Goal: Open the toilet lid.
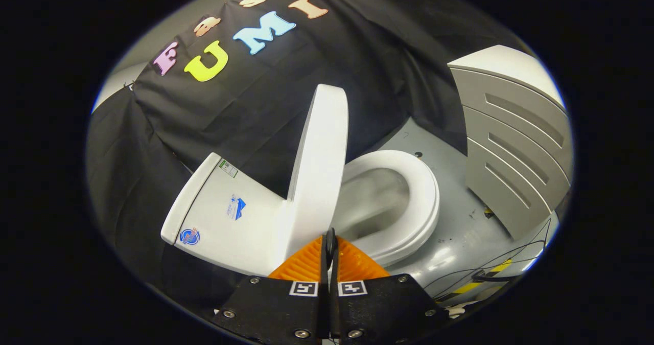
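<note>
A white toilet stands just ahead of the fingers. Its lid is raised and stands nearly upright against the tank. The white seat lies down around the open bowl. My gripper is shut, its two fingers pressed together with nothing seen between them. The tips sit just in front of the lid's lower end, where it meets the seat. I cannot tell whether they touch the toilet.
A grey slatted cabinet stands beyond the seat, on the grey floor. Thin cables and a strip of yellow-black tape lie on the floor near it. Black cloth hangs behind the toilet.
</note>
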A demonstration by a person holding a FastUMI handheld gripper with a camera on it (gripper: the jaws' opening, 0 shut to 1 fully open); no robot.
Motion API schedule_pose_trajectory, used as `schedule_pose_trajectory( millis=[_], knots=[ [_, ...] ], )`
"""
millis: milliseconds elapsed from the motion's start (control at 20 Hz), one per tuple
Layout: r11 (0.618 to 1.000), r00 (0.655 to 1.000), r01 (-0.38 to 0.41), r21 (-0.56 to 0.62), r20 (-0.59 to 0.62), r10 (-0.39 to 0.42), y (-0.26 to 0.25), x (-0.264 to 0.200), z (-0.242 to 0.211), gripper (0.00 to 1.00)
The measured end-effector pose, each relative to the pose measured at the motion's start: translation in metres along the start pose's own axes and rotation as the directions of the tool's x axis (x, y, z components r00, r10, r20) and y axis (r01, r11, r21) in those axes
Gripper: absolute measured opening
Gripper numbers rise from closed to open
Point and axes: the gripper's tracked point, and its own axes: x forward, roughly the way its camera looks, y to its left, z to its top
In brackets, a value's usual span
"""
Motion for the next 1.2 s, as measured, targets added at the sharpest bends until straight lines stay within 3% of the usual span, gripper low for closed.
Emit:
schedule_pose_trajectory(
  millis=[1200],
  knots=[
    [0.967,0.986,-0.04,-0.253,0.147,0.08,0.115,-0.012,0.006,0.0]
  ],
)
